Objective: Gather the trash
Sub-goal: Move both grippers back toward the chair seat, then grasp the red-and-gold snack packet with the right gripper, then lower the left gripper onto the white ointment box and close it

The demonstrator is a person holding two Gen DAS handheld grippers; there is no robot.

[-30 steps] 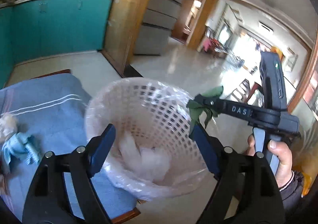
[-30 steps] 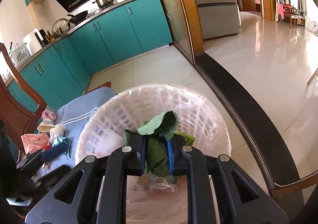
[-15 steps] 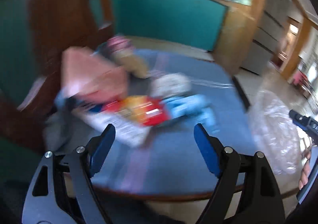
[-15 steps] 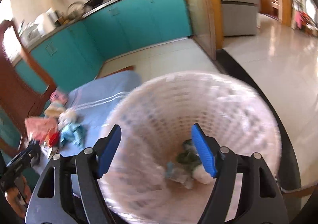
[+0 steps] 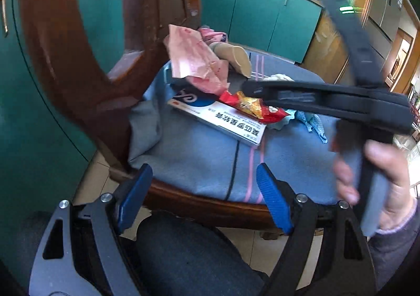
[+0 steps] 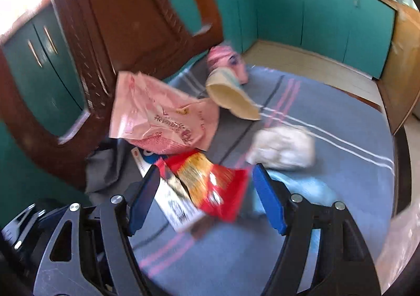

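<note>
On the blue-cloth chair seat [image 6: 328, 122], a red snack wrapper [image 6: 210, 185] lies atop a white medicine box [image 6: 173, 206], between the right gripper's [image 6: 207, 198] wide-open, empty jaws. Light, crinkly, likely slippery film: pinch its raised edge. The left gripper [image 5: 202, 196] hangs open, empty.

Since one second ago both grippers have left the basket and turned to the chair seat. The right gripper [image 6: 204, 196], then clamped on a green leaf above the basket, now stands spread and empty over the red snack wrapper [image 6: 210, 185]. The left gripper [image 5: 202, 193], spread throughout, now faces the medicine box [image 5: 223, 120] and pink bag [image 5: 194, 59].
</note>
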